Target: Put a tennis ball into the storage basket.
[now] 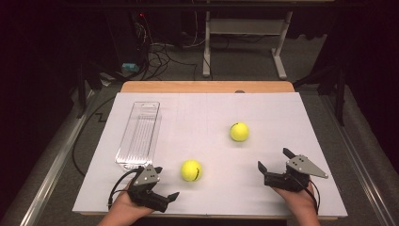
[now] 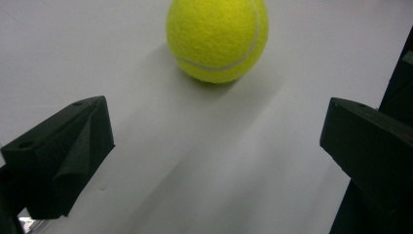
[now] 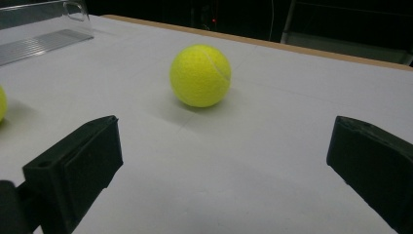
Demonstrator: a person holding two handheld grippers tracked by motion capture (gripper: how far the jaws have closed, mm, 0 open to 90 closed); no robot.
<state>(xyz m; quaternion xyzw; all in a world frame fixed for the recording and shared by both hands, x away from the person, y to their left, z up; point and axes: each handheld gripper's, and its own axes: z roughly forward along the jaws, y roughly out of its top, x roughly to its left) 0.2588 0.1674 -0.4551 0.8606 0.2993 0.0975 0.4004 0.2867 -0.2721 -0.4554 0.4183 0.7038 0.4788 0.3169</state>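
Left gripper (image 1: 165, 183) and right gripper (image 1: 274, 161), lower frame — jaws spread, empty. Near ball (image 1: 191, 170) lies lower centre, far ball (image 1: 239, 132) right of centre; left gripper view crops the near ball's top.

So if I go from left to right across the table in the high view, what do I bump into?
Left claw and clear plastic tray overlap, so skip their order; then near tennis ball → far tennis ball → right claw.
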